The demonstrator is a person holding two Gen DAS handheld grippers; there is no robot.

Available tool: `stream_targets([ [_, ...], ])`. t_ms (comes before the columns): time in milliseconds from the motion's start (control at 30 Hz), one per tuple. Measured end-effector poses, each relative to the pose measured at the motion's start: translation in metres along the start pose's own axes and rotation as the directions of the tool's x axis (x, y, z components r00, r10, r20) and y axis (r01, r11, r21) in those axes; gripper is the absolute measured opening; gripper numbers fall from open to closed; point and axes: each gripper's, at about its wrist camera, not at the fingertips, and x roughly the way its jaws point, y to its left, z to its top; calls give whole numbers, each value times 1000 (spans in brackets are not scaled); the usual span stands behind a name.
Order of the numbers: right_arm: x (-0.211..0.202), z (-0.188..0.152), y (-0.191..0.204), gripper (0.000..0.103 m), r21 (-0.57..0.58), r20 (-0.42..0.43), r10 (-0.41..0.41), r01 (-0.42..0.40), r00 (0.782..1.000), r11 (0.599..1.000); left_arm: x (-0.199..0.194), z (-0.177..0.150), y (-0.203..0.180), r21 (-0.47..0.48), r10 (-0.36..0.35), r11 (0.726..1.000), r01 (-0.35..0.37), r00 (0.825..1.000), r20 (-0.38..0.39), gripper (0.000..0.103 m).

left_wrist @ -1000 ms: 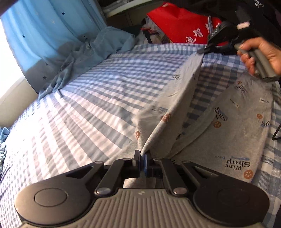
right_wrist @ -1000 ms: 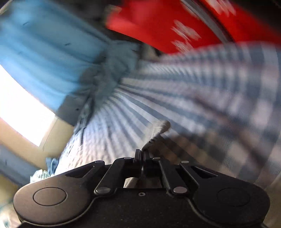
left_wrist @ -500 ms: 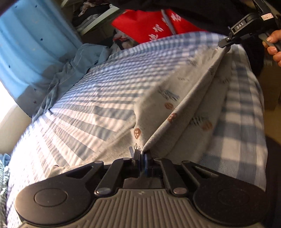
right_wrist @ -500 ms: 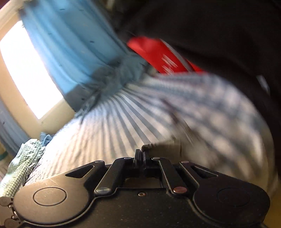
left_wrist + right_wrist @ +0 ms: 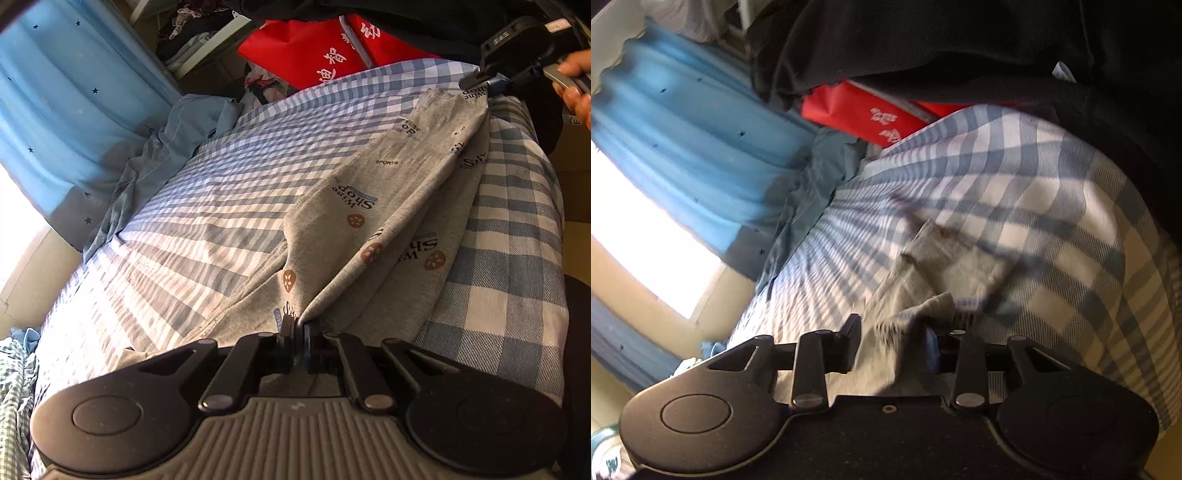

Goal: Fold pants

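Grey printed pants are now lying long-ways down the right side of the bed, on the blue-and-white check sheet, folded over so one leg sits on top of the other. A second ago that top layer was still held up in the air like a tent between the two grippers; now it's down and mostly flat, with one ridge still running along the middle.

Left gripper hasn't let go. Its jaws are pinched tight on the near end of the fabric, and you can see the cloth bunching right into them.

Right gripper is the one that changed. In its own view the jaws have just been opening and now stand clearly apart, with the far end of the pants slumped loose between them and not pressed by either side. From the left camera you can see it up at the far end of the bed, held in a hand, right over that corner of the pants.

So I'd say the lengthwise fold is basically done and that end has just been dropped. Next up is probably releasing the near end, smoothing out the ridge, then folding end to end. That loose far corner looks a bit crumpled, so it might need a tug first.
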Motion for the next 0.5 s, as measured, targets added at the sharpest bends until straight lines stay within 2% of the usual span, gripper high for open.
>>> stream_targets([
  [33, 3, 5, 6, 2, -30, -1, -20, 19, 1000, 999, -1, 0, 1, -8, 5, 1000, -5, 1000, 6, 4],
  [67, 6, 9, 12, 0, -68, 0, -23, 23, 1000, 997, -2, 1, 2, -20, 7, 1000, -7, 1000, 12, 4],
  [133, 10, 22, 29, 0, -155, 16, -5, 7, 1000, 988, -6, 4, 6, -57, 16, 998, -14, 999, 35, 3],
  [233, 2, 44, 60, 0, -305, 96, 56, -24, 994, 952, -12, 9, 11, -100, 26, 995, -18, 997, 73, 3],
  [367, -23, 59, 73, 0, -408, 186, 113, -28, 976, 913, -17, 12, 4, -72, 28, 997, -19, 992, 127, 3],
  [433, -22, 54, 59, 0, -421, 189, 73, 14, 979, 907, -12, 12, -8, -33, 12, 999, -8, 993, 121, 3],
  [500, -11, 42, 35, 0, -412, 151, -3, 65, 989, 909, -6, 9, -21, 12, -3, 1000, 1, 995, 97, 3],
])
